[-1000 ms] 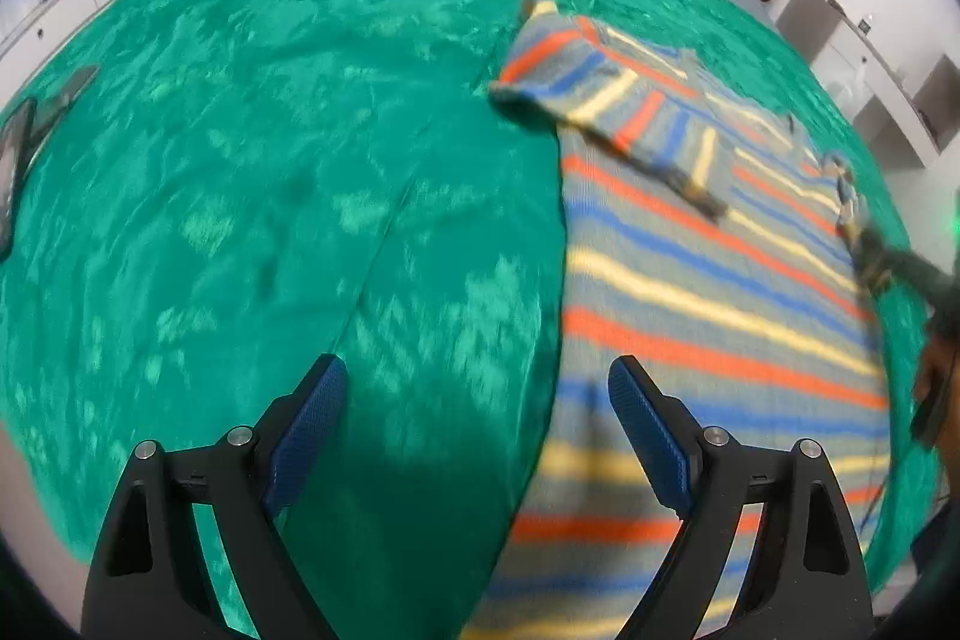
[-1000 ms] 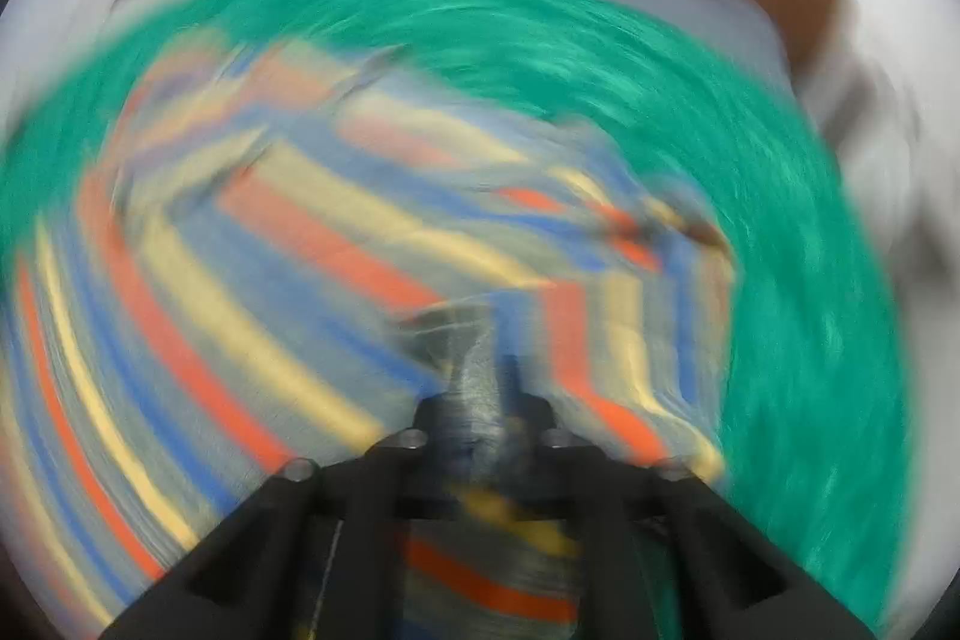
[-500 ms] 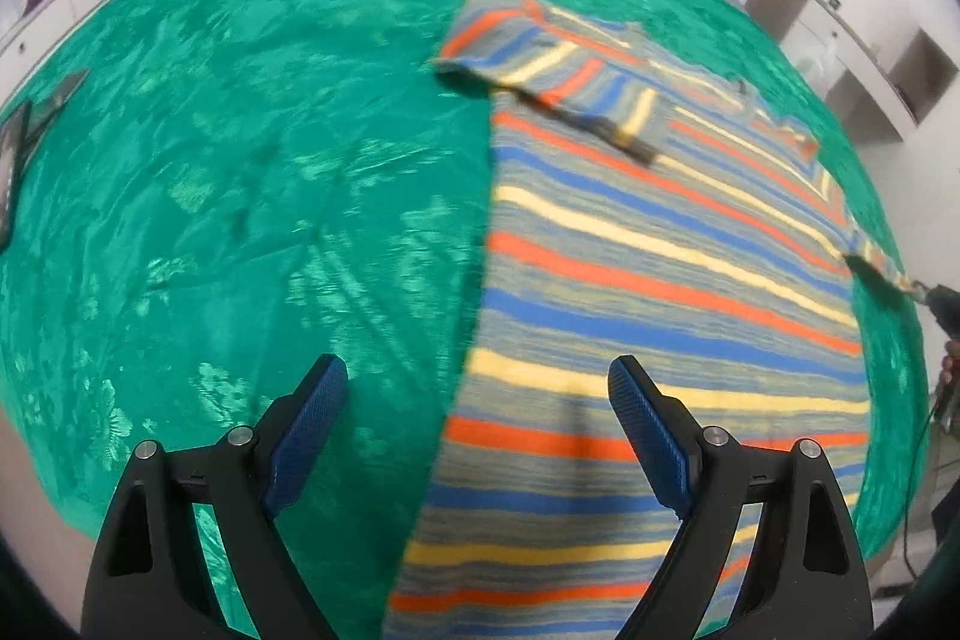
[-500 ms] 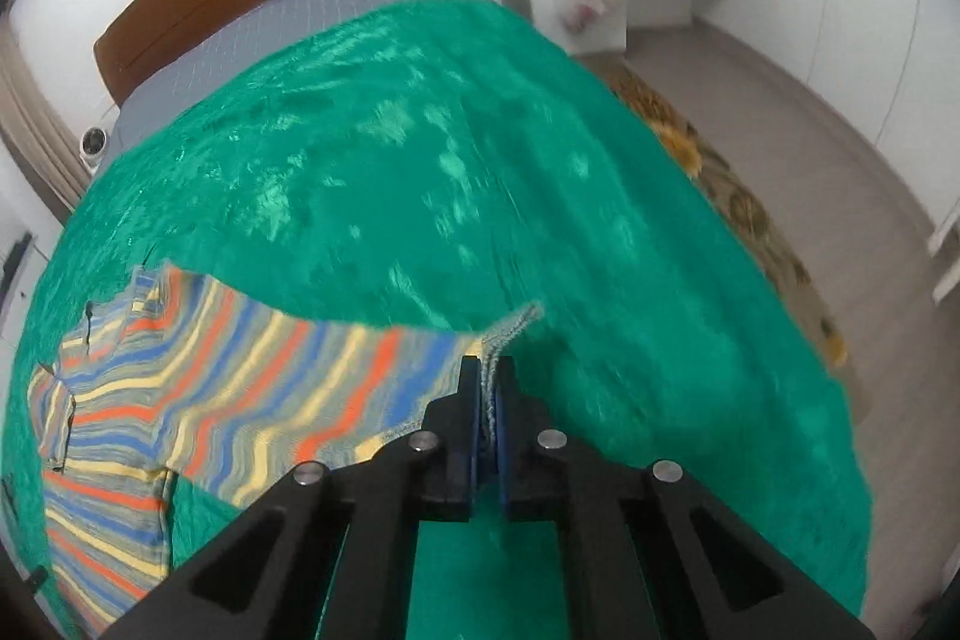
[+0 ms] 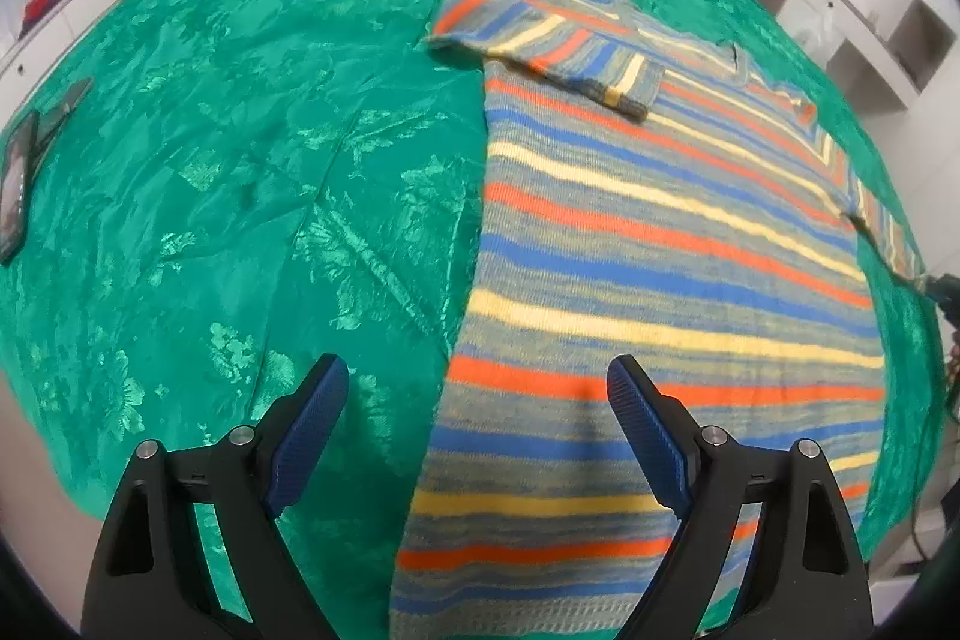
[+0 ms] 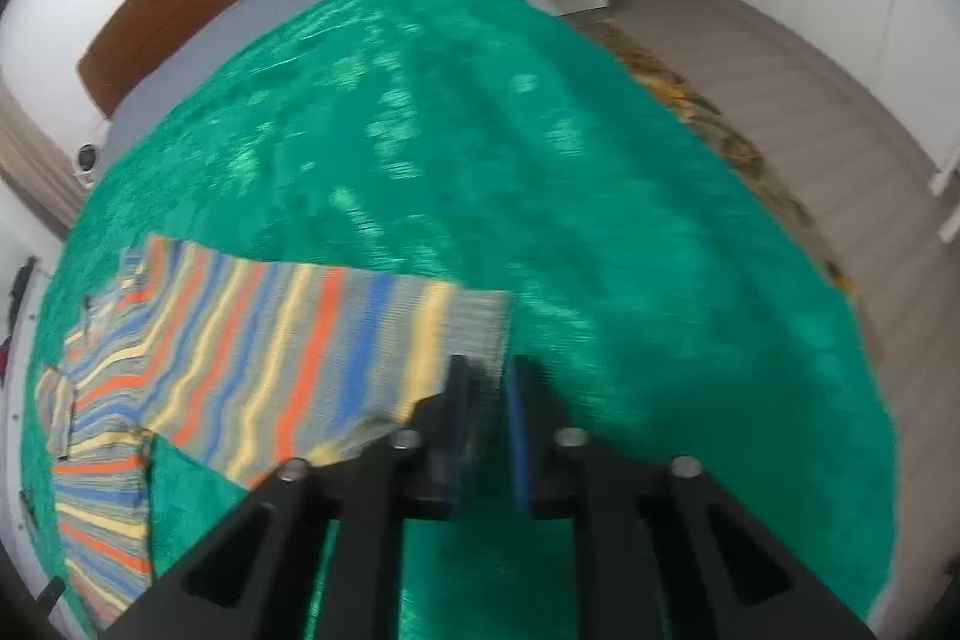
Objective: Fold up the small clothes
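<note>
Striped knit sweater (image 5: 660, 244) lies flat on glossy green bedspread (image 5: 240, 160). Left tongs (image 5: 477, 430) spread wide above its hem, empty. Right tongs (image 6: 486, 400) opening at ribbed sleeve cuff (image 6: 480, 319).

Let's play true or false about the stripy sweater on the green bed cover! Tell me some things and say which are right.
1. The striped sweater lies on a green bedspread. True.
2. One sleeve is folded across the sweater's chest. True.
3. The other sleeve is folded in too. False: it stretches straight out to the side, flat on the bedspread.
4. The left gripper is squeezing the sweater. False: its jaws stand wide apart above the sweater's edge, holding nothing.
5. The right gripper is at the cuff end of the stretched sleeve. True: its jaws are opening, with the cuff edge at their tips.
</note>
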A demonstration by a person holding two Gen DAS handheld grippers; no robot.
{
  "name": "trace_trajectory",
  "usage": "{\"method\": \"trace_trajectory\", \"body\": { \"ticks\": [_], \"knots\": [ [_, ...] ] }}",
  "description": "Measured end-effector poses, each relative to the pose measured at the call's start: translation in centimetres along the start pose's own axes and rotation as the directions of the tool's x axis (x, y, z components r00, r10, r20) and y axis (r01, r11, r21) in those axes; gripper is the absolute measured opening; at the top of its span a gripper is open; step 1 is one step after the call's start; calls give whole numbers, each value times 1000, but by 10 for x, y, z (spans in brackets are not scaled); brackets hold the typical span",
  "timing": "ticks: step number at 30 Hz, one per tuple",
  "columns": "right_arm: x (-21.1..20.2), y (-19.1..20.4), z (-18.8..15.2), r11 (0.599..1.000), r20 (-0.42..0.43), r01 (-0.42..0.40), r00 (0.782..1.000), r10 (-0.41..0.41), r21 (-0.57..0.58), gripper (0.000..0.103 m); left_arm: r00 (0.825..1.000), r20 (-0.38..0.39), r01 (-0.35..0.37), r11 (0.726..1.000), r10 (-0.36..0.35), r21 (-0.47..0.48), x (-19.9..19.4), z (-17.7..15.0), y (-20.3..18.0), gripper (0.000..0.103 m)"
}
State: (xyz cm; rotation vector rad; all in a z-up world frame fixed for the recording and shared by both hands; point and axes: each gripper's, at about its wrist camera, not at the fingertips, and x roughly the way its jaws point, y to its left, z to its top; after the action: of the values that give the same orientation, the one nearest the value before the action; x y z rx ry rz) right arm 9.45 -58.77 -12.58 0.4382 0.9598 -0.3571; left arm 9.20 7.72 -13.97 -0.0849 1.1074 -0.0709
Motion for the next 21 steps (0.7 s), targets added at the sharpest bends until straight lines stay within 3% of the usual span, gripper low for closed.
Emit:
{"method": "trace_trajectory", "body": {
  "ticks": [4, 6, 8, 11, 14, 16, 18, 19, 20, 21],
  "knots": [
    [-32, 8, -15, 998, 9, -12, 1000, 13, -56, 40, 1000, -8, -8, 1000, 8, 17, 1, -6, 0, 89],
    [-45, 26, -32, 991, -22, -66, 998, 64, -113, 44, 1000, -15, -5, 1000, 5, 24, 0, -9, 0, 89],
    [-64, 55, -66, 967, -88, -177, 983, 163, -185, 45, 1000, -8, 2, 999, -2, 35, -6, -14, 2, 89],
    [-86, 95, -135, 884, -255, -401, 905, 341, -241, 46, 1000, -2, 2, 998, -2, 57, -11, -26, 4, 90],
    [-95, 125, -207, 812, -410, -538, 808, 423, -225, 46, 1000, -8, -1, 997, 2, 77, -12, -35, 3, 90],
    [-92, 136, -243, 800, -460, -563, 777, 430, -205, 46, 1000, -7, 4, 996, -3, 90, -12, -39, 1, 90],
    [-81, 143, -266, 809, -477, -552, 777, 411, -203, 46, 1000, -7, 10, 995, -10, 97, -12, -41, -3, 90],
    [-76, 145, -271, 814, -486, -547, 775, 404, -196, 42, 1000, -8, 15, 995, -15, 100, -13, -42, -4, 89],
    [-71, 147, -279, 820, -501, -537, 774, 387, -197, 13, 1000, -5, 22, 994, -22, 103, -15, -42, -6, 90],
    [-71, 148, -281, 824, -502, -525, 783, 368, -214, 6, 1000, 2, 26, 994, -26, 108, -18, -43, -7, 90]
  ]
}}
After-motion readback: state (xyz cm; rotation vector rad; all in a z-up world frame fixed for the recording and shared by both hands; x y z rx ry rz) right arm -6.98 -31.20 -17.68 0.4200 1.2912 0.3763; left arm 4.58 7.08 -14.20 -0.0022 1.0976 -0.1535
